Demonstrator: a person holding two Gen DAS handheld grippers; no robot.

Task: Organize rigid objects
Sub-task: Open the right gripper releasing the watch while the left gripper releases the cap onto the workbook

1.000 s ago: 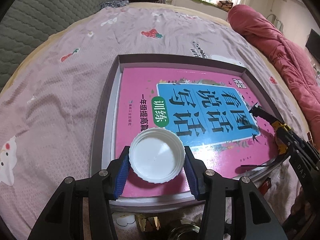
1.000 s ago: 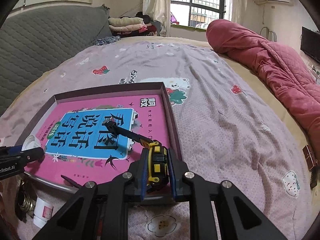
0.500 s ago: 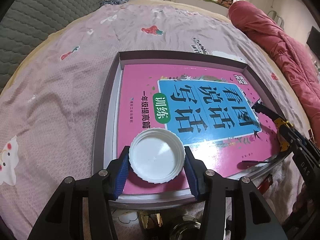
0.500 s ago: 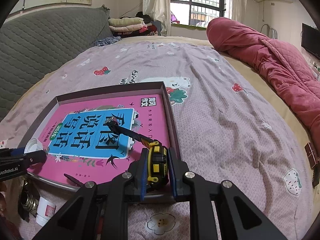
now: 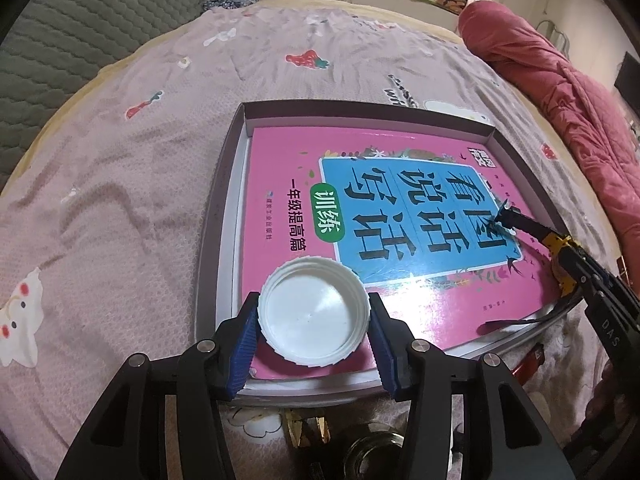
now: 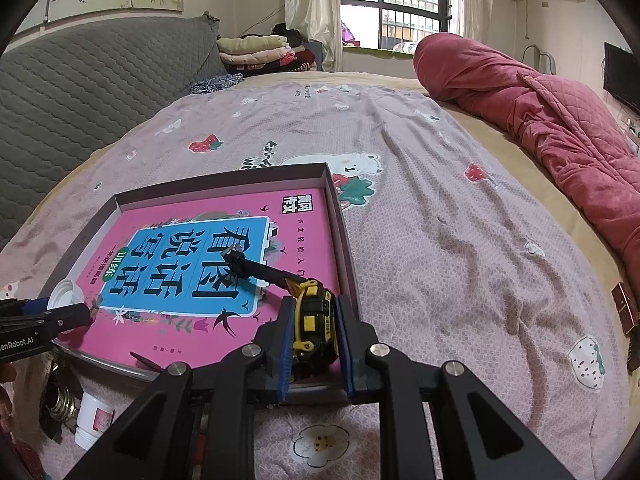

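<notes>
A white plastic cap [image 5: 314, 320] lies open side up on the near corner of a pink book [image 5: 400, 200], which sits in a shallow dark box [image 5: 360, 106] on the bed. My left gripper [image 5: 313, 300] straddles the cap. Its jaws are opening, and the blue pads stand just off the cap's ribbed rim. My right gripper [image 6: 314, 302] is shut on a yellow and black tape measure [image 6: 314, 320] at the box's near right corner. The black tape blade [image 6: 256, 270] sticks out over the book. The right wrist view shows the left gripper [image 6: 60, 316] and the cap [image 6: 64, 290] at far left.
A small white bottle [image 6: 94, 416] and a metal object [image 6: 60, 404] lie on the bed before the box. A gold item [image 5: 308, 428] and a glass jar [image 5: 372, 456] sit under the left gripper. A red quilt [image 6: 540, 92] runs along the right, with a small brown box [image 6: 624, 308] near it.
The left pads have eased slightly apart around the white cap. The right gripper and its tape measure have stayed put.
</notes>
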